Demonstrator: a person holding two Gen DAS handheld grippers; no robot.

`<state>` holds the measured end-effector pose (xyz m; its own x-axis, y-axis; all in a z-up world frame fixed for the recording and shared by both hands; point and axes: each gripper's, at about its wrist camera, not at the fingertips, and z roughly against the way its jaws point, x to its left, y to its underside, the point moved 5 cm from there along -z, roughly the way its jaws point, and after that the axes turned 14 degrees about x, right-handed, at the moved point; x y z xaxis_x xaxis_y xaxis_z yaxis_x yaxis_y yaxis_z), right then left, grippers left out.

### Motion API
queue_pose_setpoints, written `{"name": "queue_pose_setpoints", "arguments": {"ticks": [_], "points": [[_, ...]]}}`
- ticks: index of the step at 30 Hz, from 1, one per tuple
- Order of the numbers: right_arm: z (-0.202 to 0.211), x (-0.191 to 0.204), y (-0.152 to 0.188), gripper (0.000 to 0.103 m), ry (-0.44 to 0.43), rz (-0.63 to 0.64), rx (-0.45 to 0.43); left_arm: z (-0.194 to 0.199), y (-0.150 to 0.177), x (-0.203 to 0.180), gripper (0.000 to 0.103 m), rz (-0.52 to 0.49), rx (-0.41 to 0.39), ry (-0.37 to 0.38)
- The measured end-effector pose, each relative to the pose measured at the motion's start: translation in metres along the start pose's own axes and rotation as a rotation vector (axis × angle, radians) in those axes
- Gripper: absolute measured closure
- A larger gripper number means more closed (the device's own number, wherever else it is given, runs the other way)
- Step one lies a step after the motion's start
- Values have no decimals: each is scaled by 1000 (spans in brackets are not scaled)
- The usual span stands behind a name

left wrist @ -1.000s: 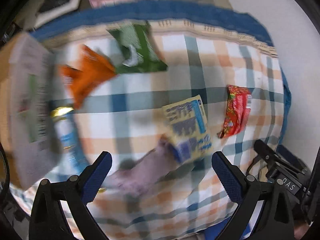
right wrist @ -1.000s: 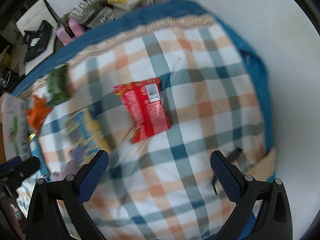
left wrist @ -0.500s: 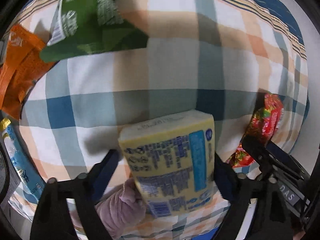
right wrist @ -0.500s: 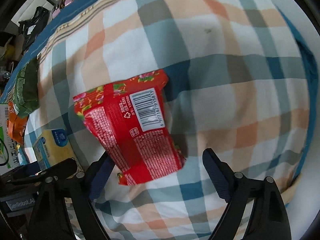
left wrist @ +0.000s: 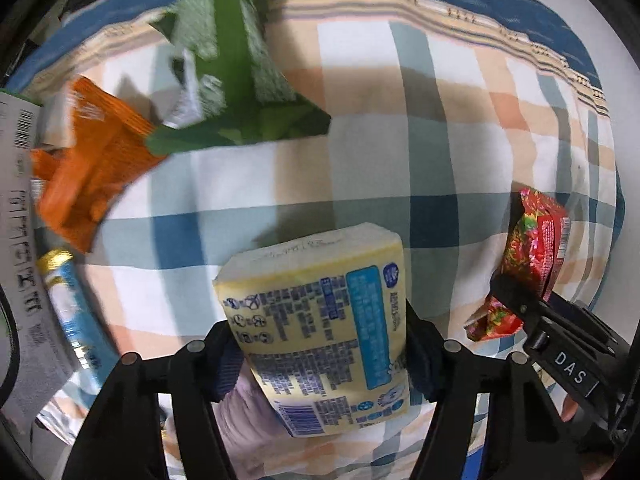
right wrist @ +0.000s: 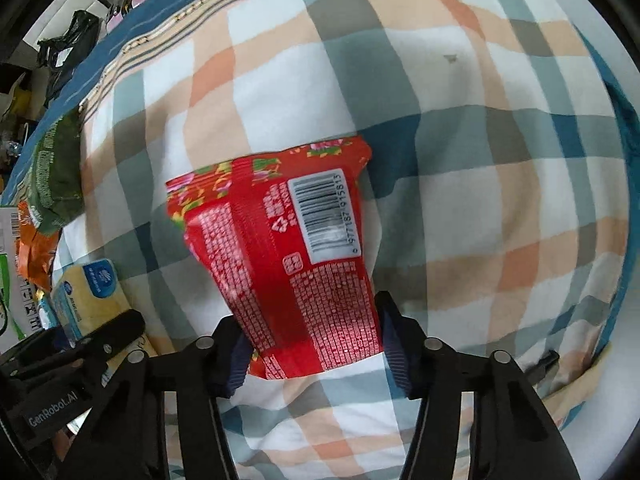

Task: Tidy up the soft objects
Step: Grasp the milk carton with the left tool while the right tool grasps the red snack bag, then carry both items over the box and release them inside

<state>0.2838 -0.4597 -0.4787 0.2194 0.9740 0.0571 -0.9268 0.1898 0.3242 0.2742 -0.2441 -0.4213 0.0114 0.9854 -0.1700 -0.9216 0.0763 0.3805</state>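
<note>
Grippers point steeply down at the plaid bedspread (right wrist: pixel 460 208). Left gripper (left wrist: pixel 320 356) has its jaws closing against the sides of the yellow tissue pack (left wrist: pixel 324 320); right gripper (right wrist: pixel 312 352) is closing on the red snack packet (right wrist: pixel 288 256), both lying on the cloth.

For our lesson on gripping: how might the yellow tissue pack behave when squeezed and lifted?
The yellow tissue pack looks plump and film-wrapped, so it will probably dent between the closing left gripper rather than resist. Its glossy wrap may slip. It is likely light for its bulk.
</note>
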Motion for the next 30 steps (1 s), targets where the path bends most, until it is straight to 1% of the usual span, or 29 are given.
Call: {"name": "queue_pose_setpoints", "arguments": {"ticks": [4,8,10,11,12,13,14,15,16,19,20,21,24,26,30], "points": [[11,7,21,48,-25,-18,-14,27,12,0,39,-29,-62,-23],[29,25,51,48,-53,-8,-52,60,48,0,39,-59,-149,-51],[36,39,70,48,-73,9,-73,70,71,1,39,-68,-178,-47],[43,44,79,49,-85,21,-79,78,76,8,39,-64,-188,-40],[46,56,90,49,-92,37,-89,88,90,19,39,-62,-199,-27],[71,72,96,49,-99,51,-94,97,97,26,39,-62,-209,-19],[79,80,108,49,-110,74,-100,111,109,46,39,-56,-218,-14],[94,80,121,49,-118,97,-103,120,125,59,39,-43,-227,-2],[106,97,133,49,-128,120,-108,115,111,76,39,-35,-233,11],[119,143,158,49,-152,191,-119,132,135,116,39,7,-252,34],[124,160,166,49,-160,218,-123,136,137,130,39,15,-260,40],[129,177,171,49,-164,241,-126,145,146,145,39,23,-272,34],[146,235,199,49,-172,314,-131,165,155,191,39,50,-298,30],[152,272,209,49,-165,351,-135,180,161,220,39,77,-328,17],[162,331,219,49,-155,393,-142,197,156,264,39,95,-361,11]]}}
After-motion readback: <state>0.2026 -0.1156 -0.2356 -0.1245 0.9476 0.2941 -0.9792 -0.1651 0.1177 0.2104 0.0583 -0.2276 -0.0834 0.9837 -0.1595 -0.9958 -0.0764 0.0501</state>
